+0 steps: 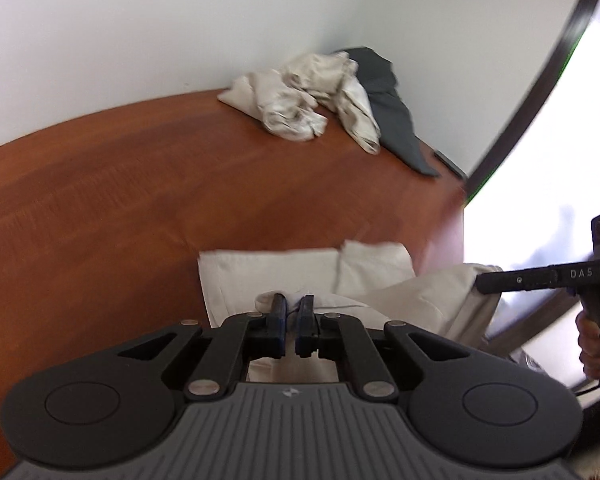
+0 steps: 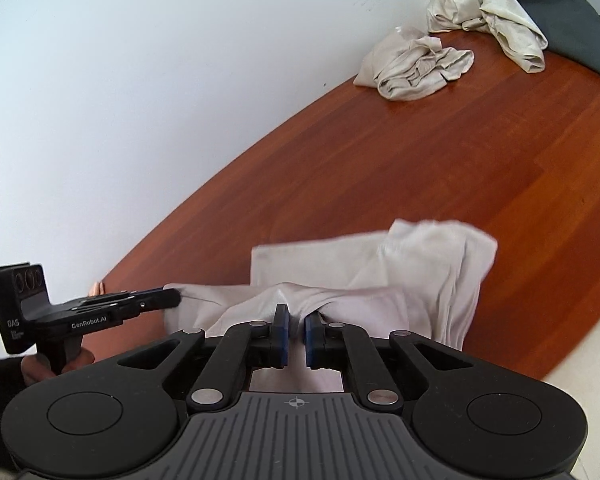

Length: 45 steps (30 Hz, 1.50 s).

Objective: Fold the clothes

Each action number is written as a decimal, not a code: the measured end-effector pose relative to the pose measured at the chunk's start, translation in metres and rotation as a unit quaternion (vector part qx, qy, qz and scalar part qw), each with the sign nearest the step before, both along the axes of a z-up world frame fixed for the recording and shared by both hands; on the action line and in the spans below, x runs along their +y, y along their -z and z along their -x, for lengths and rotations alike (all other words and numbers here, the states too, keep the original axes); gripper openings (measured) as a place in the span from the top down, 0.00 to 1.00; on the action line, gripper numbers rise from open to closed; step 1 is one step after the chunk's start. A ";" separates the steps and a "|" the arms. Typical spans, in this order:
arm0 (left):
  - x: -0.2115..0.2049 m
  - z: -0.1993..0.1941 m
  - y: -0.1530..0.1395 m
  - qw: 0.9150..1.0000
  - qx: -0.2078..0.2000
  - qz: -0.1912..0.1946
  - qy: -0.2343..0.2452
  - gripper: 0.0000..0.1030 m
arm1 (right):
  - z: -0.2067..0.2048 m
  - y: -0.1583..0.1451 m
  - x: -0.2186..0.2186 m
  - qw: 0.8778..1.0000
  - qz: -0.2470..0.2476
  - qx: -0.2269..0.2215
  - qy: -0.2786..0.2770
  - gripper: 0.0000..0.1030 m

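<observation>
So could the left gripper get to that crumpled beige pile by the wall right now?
Probably not yet: the left gripper is shut on the cream garment, though bare table lies before the crumpled beige pile.

A plain indoor room, more like an office or meeting room than a lived-in home. A large reddish-brown wooden tabletop [image 2: 440, 168] stands against a bare white wall [image 2: 140, 80]. To one side of the tabletop, a dark-framed window [image 1: 540, 92] lets in bright daylight. On the tabletop's far end by the wall lies a heap of crumpled clothes [image 1: 308, 96], pale and dark grey.
</observation>
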<state>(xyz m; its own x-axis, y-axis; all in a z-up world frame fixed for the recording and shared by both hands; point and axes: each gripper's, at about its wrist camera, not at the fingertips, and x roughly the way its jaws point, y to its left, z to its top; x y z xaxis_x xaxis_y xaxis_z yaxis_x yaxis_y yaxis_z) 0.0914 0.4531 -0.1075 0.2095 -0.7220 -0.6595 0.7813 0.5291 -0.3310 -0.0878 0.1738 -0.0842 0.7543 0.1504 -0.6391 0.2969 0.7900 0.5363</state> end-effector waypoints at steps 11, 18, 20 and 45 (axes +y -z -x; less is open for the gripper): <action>-0.068 -0.051 0.019 0.993 -0.029 -0.063 -0.099 0.92 | -0.073 0.039 -0.069 1.000 0.001 0.028 -0.001 0.91; -0.089 -0.067 0.045 0.986 -0.031 -0.117 -0.118 0.92 | -0.099 0.075 -0.086 0.998 0.002 0.065 -0.023 0.89; -0.089 -0.068 0.048 0.984 -0.030 -0.128 -0.122 0.92 | -0.101 0.083 -0.088 0.997 -0.002 0.073 -0.028 0.88; -0.050 -0.003 -0.010 0.979 -0.044 -0.136 -0.146 0.40 | -0.052 0.018 -0.030 0.985 0.144 0.042 -0.088 0.67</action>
